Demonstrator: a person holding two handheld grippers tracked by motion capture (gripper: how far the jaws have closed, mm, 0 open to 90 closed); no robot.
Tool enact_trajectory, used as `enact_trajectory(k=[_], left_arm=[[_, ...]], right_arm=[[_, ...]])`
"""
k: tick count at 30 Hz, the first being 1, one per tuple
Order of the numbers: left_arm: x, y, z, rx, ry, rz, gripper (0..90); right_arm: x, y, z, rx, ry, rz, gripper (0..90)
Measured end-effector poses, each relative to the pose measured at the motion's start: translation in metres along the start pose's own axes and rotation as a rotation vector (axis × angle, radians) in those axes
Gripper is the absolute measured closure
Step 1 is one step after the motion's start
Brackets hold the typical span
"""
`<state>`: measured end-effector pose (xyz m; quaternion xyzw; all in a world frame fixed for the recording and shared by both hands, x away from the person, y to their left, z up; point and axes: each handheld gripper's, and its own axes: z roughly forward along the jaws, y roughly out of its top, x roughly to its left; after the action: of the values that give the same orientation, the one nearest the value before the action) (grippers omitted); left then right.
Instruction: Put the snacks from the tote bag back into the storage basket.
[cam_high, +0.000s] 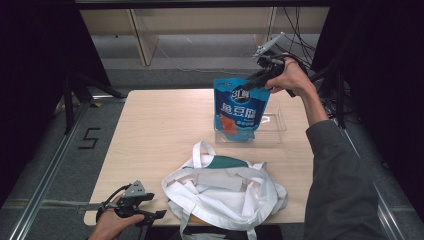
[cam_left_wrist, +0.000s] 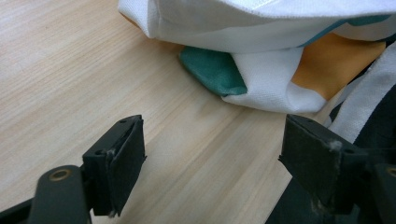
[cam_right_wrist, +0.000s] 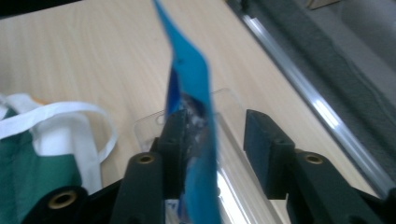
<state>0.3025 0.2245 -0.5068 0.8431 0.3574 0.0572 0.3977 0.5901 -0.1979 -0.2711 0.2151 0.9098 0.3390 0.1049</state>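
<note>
A blue snack pouch (cam_high: 239, 110) with white lettering stands upright in a clear plastic box (cam_high: 274, 131) at the far right of the table. My right gripper (cam_high: 255, 80) is at the pouch's top corner. In the right gripper view the pouch's top edge (cam_right_wrist: 191, 70) rises between the jaws of my right gripper (cam_right_wrist: 219, 123); it lies against one pad while the other pad stands clear of it. A white tote bag (cam_high: 225, 190) with green and orange parts lies crumpled at the front. My left gripper (cam_high: 152, 215) rests open on the table beside the bag, nothing between its fingers (cam_left_wrist: 210, 158).
The wooden table (cam_high: 155, 130) has bare room on its left half. Bag straps (cam_high: 200, 150) loop toward the box. A metal rail (cam_right_wrist: 299, 88) runs along the table's right side. Shelving and cables stand behind the table.
</note>
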Motion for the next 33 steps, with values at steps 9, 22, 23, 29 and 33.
enact_trajectory(k=[9, 22, 23, 29, 33], left_arm=[[0.0, 0.0, -0.001, 0.006, 0.003, 0.006, 21.0], [0.002, 0.0, -0.002, 0.02, 0.005, 0.004, 21.0], [0.002, 0.0, -0.002, 0.017, 0.006, 0.006, 21.0], [0.002, 0.0, -0.002, 0.017, 0.006, 0.002, 21.0], [0.002, 0.001, -0.002, 0.017, 0.004, 0.0, 21.0]], right_arm=[[0.004, -0.009, -0.018, -0.047, -0.063, 0.053, 52.5], [0.006, -0.024, -0.041, -0.043, -0.086, 0.094, 49.5], [0.006, -0.026, -0.043, -0.051, -0.103, 0.096, 48.8], [0.01, -0.035, -0.055, -0.081, -0.123, 0.133, 45.7], [0.013, -0.045, -0.061, -0.087, -0.138, 0.153, 42.3]])
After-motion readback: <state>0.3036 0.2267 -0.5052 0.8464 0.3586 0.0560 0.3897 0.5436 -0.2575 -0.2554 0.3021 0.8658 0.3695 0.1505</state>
